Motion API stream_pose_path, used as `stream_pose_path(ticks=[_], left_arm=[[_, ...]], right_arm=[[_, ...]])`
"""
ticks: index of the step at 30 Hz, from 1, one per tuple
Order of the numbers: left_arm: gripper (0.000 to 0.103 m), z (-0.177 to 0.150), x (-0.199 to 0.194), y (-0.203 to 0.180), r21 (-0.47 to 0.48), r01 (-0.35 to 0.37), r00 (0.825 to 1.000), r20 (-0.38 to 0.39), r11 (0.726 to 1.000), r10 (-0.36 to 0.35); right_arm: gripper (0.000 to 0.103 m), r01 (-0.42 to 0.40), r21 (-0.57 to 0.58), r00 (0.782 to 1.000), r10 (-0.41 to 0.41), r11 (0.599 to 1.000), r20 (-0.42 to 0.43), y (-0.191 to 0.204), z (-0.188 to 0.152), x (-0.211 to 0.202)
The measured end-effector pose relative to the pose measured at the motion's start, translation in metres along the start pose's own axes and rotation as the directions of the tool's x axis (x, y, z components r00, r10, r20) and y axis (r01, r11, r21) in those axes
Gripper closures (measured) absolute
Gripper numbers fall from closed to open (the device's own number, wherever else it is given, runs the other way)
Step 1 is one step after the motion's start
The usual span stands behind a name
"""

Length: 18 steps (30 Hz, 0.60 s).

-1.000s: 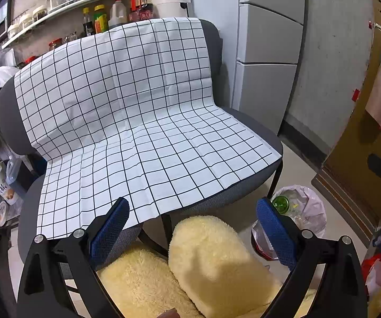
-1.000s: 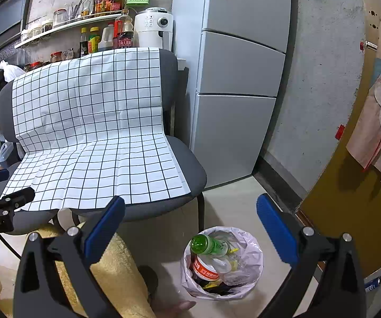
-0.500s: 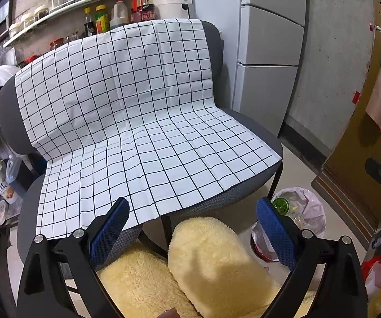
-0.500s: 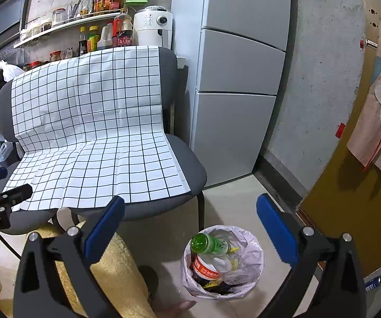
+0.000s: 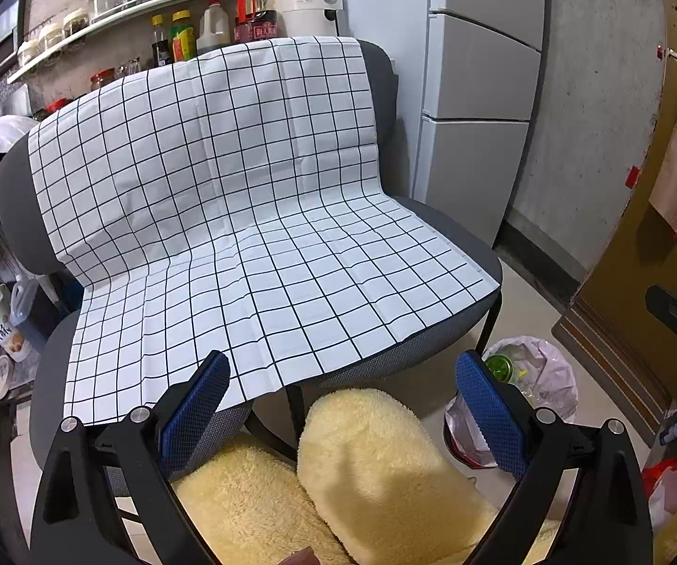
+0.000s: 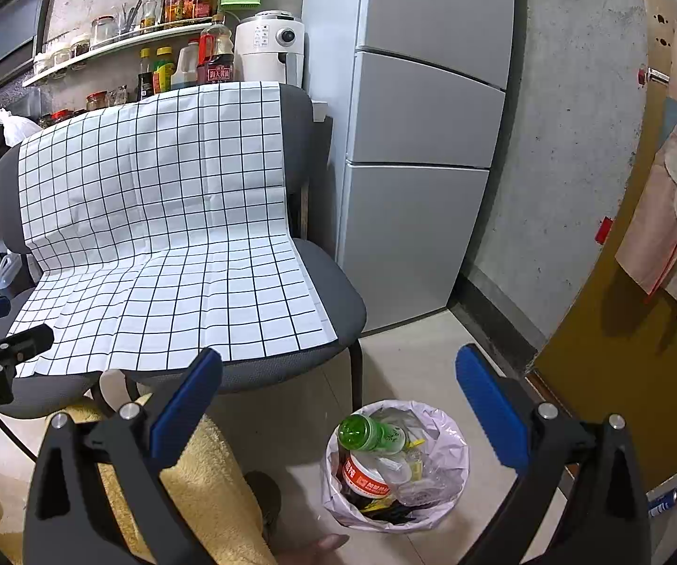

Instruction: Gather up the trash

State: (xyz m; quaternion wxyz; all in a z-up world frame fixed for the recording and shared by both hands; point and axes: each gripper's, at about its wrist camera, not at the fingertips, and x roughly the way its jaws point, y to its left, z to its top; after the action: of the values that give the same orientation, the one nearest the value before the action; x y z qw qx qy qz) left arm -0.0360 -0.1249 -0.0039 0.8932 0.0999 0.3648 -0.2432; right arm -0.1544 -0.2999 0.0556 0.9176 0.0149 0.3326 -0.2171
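Right wrist view showed the bin (image 6: 397,464) on the floor just beside the front leg of the chair (image 6: 338,301), lined with a pale bag and already filled near its rim: a green-capped bottle (image 6: 369,433) lay tilted across the top, over a tub with a red label (image 6: 364,473) and some crumpled clear plastic. In the left wrist view the same bin (image 5: 545,376) was seen partly hidden behind one blue pad. The right gripper (image 6: 338,398) was held above and a little in front of the bin with its jaws wide apart and nothing between them; the left gripper (image 5: 343,398) was likewise spread and empty, aimed at the seat. No loose trash could be made out on the checked cloth (image 5: 225,216) draped over the chair, nor on the bare floor around the bin. The collecting was therefore judged to be nearly or fully done, and the step in hand to be a search for anything left. For that to be done well, the floor by the wall would need to be scanned slowly; a small blue item (image 6: 665,501) lay there at the edge of view, but what it was could not be told. Yellow fleece trousers (image 5: 385,461) filled the lower foreground, and a fridge (image 6: 425,141) and a shelf of bottles (image 6: 169,33) stood behind.
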Motion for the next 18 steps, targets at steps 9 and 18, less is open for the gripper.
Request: stream_pose_path(ticks=[9, 18], left_arm=[[0.007, 0.0006, -0.0001, 0.0007, -0.002, -0.001, 1.000, 0.000, 1.000, 0.001], [0.007, 0.0006, -0.0006, 0.0021, -0.005, 0.001, 1.000, 0.001, 1.000, -0.001]], right_arm=[[0.006, 0.000, 0.002, 1.000, 0.000, 1.000, -0.001, -0.0010, 0.0001, 0.0008], [0.006, -0.001, 0.002, 1.000, 0.001, 1.000, -0.001, -0.0015, -0.0003, 0.0008]])
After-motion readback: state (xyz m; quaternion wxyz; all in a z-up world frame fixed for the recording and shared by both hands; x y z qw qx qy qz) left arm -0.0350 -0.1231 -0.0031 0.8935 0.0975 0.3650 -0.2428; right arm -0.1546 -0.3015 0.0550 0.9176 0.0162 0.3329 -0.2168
